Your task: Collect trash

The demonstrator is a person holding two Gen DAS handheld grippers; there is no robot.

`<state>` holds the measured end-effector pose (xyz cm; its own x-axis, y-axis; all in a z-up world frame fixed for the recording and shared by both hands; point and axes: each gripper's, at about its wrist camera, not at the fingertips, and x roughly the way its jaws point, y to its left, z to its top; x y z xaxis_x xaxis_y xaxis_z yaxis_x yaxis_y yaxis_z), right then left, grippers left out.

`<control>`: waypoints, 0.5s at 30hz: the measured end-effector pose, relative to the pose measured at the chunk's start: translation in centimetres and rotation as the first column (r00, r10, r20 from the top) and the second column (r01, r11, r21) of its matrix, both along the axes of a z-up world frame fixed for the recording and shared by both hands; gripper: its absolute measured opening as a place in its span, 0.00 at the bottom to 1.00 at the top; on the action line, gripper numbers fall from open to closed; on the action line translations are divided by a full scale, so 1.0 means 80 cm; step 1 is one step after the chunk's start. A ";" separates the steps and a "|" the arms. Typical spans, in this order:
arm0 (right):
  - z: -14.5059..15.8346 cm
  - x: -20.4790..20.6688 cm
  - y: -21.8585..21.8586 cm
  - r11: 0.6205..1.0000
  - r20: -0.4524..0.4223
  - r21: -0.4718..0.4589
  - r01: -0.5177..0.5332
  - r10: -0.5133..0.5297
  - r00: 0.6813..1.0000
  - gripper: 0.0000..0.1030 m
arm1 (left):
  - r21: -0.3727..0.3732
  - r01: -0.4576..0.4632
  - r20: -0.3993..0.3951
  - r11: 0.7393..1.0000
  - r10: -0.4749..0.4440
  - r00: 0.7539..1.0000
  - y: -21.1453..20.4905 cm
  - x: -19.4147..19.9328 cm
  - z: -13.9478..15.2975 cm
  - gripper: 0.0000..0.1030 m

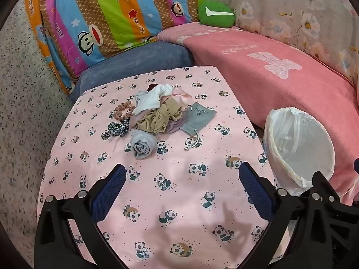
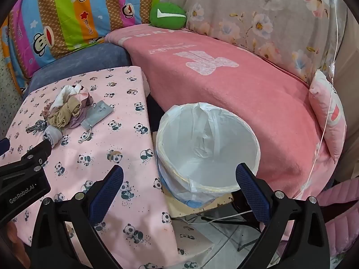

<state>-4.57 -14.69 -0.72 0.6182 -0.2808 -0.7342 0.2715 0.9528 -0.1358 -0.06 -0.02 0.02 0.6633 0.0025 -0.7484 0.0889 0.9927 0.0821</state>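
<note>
Both my left gripper (image 1: 180, 177) and right gripper (image 2: 179, 174) gape wide, holding nothing. Fabric scraps (image 1: 154, 112) lie far on the table; the lined bin (image 2: 206, 148) waits right (ready for drops).

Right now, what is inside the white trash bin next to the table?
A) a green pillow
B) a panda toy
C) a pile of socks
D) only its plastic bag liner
D: the right wrist view looks straight into the trash bin, and only the white plastic liner shows inside; the pile of cloth scraps sits on the table.
</note>
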 end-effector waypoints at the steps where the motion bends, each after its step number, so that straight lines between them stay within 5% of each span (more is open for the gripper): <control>1: 0.000 0.000 0.000 1.000 0.000 -0.001 0.000 0.000 1.000 0.95 | 0.002 0.000 0.001 1.000 0.000 1.000 0.000 0.000 0.000 0.93; 15: 0.001 0.000 0.000 1.000 0.004 0.000 0.000 0.000 1.000 0.95 | 0.012 0.004 0.004 1.000 -0.004 1.000 -0.006 -0.002 0.002 0.93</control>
<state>-4.60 -14.72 -0.62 0.6207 -0.2813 -0.7318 0.2723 0.9527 -0.1352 -0.23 -0.50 0.20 0.6664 0.0085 -0.7456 0.0924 0.9913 0.0939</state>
